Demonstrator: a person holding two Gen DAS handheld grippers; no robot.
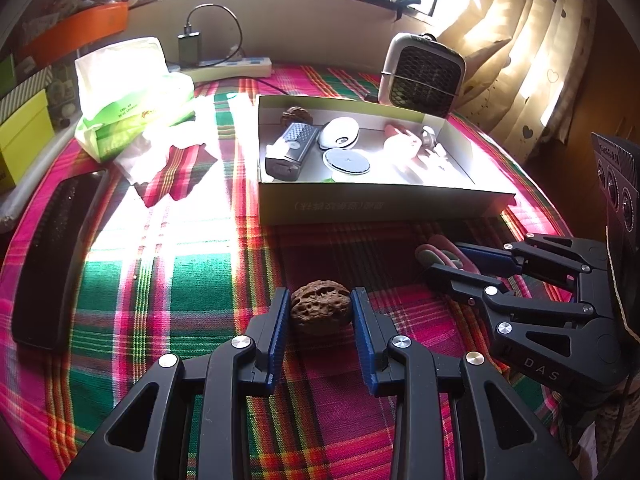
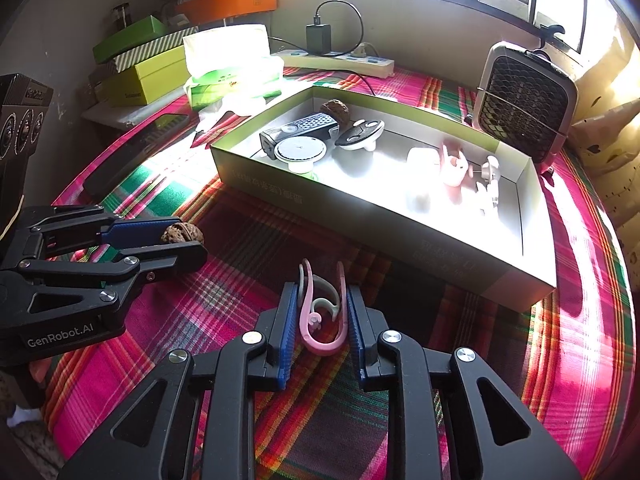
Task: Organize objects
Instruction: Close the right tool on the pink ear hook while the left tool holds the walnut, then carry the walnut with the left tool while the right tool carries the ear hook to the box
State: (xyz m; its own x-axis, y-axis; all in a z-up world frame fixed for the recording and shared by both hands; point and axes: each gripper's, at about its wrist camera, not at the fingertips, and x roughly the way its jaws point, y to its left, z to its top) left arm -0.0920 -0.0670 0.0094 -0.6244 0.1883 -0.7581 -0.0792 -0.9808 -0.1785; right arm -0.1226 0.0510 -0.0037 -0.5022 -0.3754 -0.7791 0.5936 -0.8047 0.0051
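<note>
While clamped, left gripper (image 1: 320, 312) on walnut (image 1: 321, 307), right gripper (image 2: 322, 316) on pink clip (image 2: 320, 320): lifted straight, cleared box (image 2: 360, 216) wall, released inside.

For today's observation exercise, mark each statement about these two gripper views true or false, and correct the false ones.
1. The left gripper has a walnut between its pads. True.
2. The right gripper is closed on a white round disc. False: it holds pink and grey hooks; the disc lies in the box.
3. The open box already holds a second walnut. True.
4. The box is empty apart from that walnut. False: it also holds a dark perforated device and other small items.
5. The small fan stands inside the box. False: it stands on the checked cloth behind the box.
</note>
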